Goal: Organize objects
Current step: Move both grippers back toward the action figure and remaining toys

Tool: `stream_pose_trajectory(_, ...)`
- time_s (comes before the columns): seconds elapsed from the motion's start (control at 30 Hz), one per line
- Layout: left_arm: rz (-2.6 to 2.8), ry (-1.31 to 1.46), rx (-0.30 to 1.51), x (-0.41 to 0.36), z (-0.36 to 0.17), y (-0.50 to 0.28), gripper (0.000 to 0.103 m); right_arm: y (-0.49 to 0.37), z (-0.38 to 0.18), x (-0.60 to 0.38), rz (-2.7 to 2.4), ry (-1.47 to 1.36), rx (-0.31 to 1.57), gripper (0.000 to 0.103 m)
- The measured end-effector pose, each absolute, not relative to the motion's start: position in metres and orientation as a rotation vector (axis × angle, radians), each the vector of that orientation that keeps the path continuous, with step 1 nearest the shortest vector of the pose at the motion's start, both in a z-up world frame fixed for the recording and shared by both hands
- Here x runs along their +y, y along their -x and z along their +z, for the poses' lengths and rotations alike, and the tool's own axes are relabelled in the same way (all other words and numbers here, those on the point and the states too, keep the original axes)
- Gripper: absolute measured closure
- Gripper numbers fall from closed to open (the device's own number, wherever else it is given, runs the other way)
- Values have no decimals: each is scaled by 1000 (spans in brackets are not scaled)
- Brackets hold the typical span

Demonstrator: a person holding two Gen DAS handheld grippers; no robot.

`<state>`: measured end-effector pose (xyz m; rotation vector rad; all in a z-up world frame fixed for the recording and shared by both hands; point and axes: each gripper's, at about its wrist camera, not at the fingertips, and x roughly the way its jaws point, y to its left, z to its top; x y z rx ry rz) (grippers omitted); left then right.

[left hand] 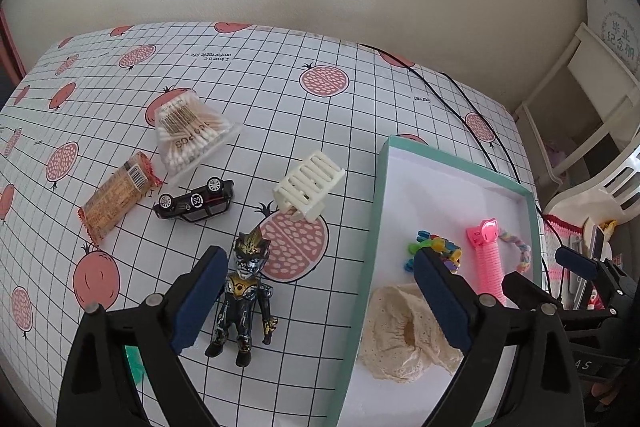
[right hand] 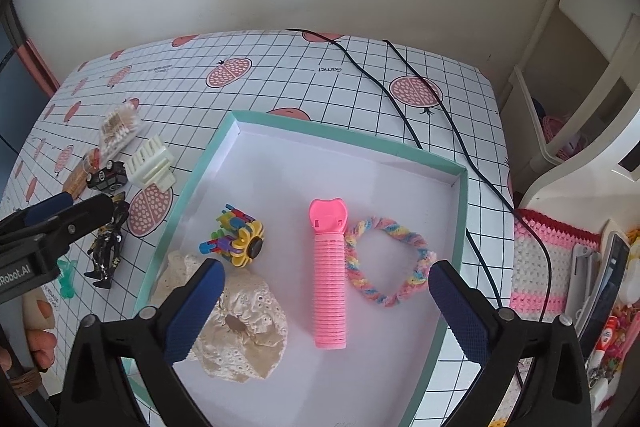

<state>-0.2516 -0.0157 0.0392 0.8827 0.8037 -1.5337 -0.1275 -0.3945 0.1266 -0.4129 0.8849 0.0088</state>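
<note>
Both claws stand wide and hold nothing. My left claw point(left hand: 316, 267) hovers over the dark toy figure point(left hand: 244, 299), which lies face up on the table point(left hand: 360, 99) just outside the tray's near-left wall — one pad point(left hand: 196, 301) is right beside its arm, the other sits over the tray. My right claw point(right hand: 326, 291) hangs above the teal-rimmed tray point(right hand: 460, 183), straddling the pink hair roller point(right hand: 330, 287); the cream lace scrunchie point(right hand: 240, 331), the pastel twisted loop point(right hand: 386, 259) and the bright block toy point(right hand: 236, 237) already rest inside.

I judge the figure to be the next pick. To do it well I'd shift the left claw left until the torso is centred between the pads, then close across the chest — not the limbs, which look thin and likely to pivot. It lies close to the tray wall, so I'd lift clear of the rim before moving across. The toy car point(left hand: 196, 203), white clip point(left hand: 308, 187), cotton swab pack point(left hand: 192, 135) and wafer packet point(left hand: 114, 197) wait farther back on the table.
</note>
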Motion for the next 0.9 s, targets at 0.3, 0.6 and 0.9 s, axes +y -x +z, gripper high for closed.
stream_pose_trajectory(0.3, -1536, -856, 774, -15, 50, 245, 9, 132, 137, -388, 8, 403, 848, 0)
stream_pose_trajectory(0.6, -1549, -741, 778, -21, 86, 207, 9, 147, 165, -344, 80, 392, 745, 0)
stream_pose_trajectory(0.9, -1485, -723, 765, -24, 101, 157, 9, 142, 149, -286, 136, 391, 774, 0)
